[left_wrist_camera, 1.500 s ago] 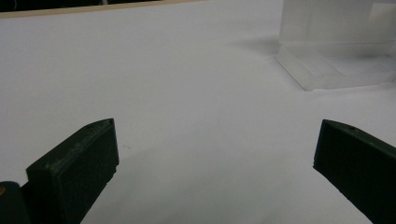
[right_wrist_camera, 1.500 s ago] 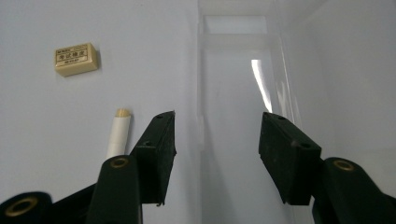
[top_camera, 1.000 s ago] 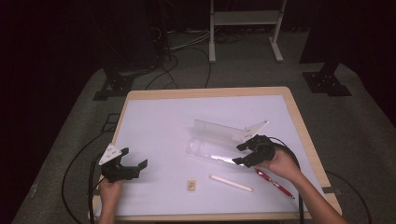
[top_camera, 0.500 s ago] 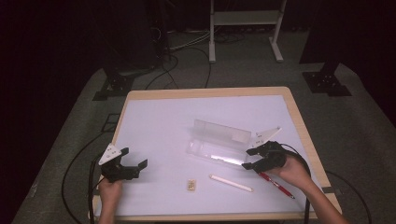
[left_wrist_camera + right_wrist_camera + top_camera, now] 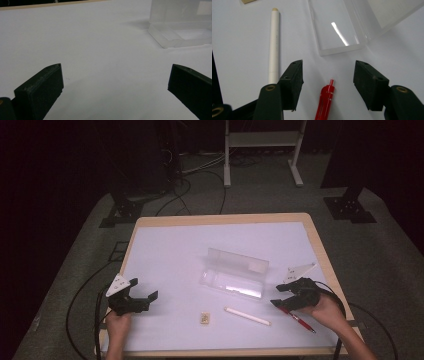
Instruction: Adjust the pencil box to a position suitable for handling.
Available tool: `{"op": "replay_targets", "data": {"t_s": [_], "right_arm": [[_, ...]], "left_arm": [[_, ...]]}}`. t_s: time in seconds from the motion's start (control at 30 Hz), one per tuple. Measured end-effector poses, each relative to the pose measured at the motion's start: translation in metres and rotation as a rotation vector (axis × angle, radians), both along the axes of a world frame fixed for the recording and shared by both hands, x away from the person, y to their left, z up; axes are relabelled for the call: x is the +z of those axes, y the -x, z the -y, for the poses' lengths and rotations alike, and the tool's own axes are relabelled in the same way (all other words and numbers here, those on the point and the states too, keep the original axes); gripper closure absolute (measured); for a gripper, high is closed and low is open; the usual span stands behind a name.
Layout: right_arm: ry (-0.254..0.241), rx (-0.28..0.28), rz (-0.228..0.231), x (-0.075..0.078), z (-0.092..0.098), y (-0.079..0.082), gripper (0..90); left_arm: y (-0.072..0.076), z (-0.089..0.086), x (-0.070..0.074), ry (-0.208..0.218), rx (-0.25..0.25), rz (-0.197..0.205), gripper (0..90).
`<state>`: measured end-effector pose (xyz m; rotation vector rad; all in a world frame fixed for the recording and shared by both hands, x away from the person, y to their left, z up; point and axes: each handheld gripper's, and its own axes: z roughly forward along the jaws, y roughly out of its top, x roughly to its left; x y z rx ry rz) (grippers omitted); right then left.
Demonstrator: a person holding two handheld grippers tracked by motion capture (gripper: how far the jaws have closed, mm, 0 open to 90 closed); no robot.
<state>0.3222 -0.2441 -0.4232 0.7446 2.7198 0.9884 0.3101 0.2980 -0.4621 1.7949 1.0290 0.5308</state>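
A red pen (image 5: 325, 100) lies on the white tabletop (image 5: 170, 250) near its right edge, between the spread fingers of the right gripper (image 5: 328, 80), not yet pinched. The likely step is picking it up; next, lower and close. The left gripper (image 5: 141, 301) waits, fingers spread, empty. A clear case (image 5: 234, 279) lies open nearby. No readable writing.

Red pen (image 5: 325, 100): barrel cut off at 6 o'clock frame edge. Clear case (image 5: 180, 25): cropped at 3 o'clock edge. Small tan item (image 5: 204, 318): too small to identify.
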Motion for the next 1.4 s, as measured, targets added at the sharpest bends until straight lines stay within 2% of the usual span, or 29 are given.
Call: {"op": "replay_targets", "data": {"t_s": [0.47, 0.93, 1.03, 1.2, 1.4], "right_arm": [[0.015, -0.05, 0.009, 0.0, 0.022, 0.013, 41.7], [0.041, -0.078, -0.03, -0.023, 0.035, 0.035, 53.1], [0.056, -0.085, -0.028, -0.026, 0.037, 0.038, 56.3], [0.054, -0.095, -0.02, -0.03, 0.04, 0.041, 63.3], [0.07, -0.084, -0.018, -0.036, 0.039, 0.041, 70.8]], "left_arm": [[0.0, -0.001, 0.0, 0.006, -0.002, 0.0, 0.0], [0.0, -0.001, 0.0, 0.006, -0.003, 0.002, 0.0], [0.0, -0.001, 0.0, 0.004, -0.002, 0.003, 0.0], [0.0, -0.001, 0.0, 0.006, -0.004, 0.003, 0.0], [0.0, -0.001, 0.0, 0.006, -0.005, 0.002, 0.0]]}}
